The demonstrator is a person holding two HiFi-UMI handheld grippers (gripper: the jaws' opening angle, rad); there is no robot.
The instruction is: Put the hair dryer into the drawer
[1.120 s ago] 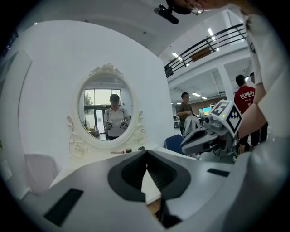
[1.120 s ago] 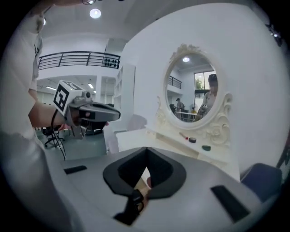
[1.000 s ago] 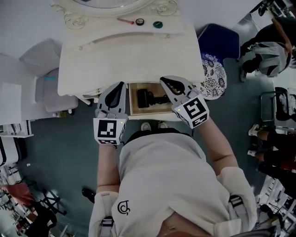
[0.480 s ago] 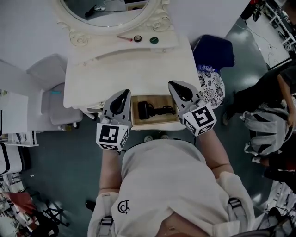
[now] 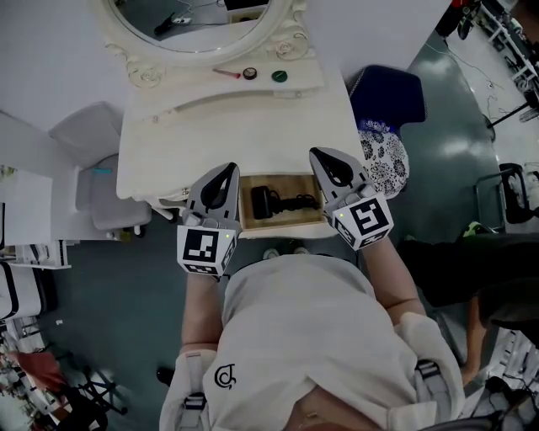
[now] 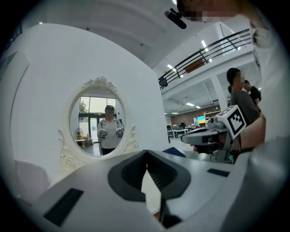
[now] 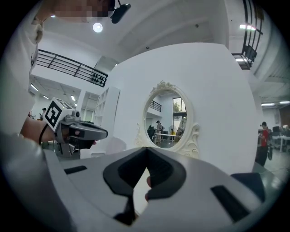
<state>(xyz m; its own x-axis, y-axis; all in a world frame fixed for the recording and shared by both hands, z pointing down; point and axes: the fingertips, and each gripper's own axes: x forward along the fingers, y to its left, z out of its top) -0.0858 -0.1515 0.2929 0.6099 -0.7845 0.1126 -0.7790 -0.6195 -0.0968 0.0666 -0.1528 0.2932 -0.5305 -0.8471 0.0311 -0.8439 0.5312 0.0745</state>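
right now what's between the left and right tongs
In the head view, the open drawer sits between the left tongs and right tongs, with the black hair dryer lying inside it.

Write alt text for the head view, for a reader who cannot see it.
From above, a black hair dryer lies in the open drawer of a white dressing table. The person's left gripper and right gripper, both shut and empty, flank the drawer.

Head view: mirror (image 5: 189,21) cut off by top edge. At desk (image 5: 236,126) rear, red stick (image 5: 226,73) & two round bits (image 5: 250,73) too small to ID. Side edges of drawer (image 5: 282,222) hidden under left gripper (image 5: 227,171) & right gripper (image 5: 324,158). Dark hair dryer (image 5: 278,202): detail unclear.
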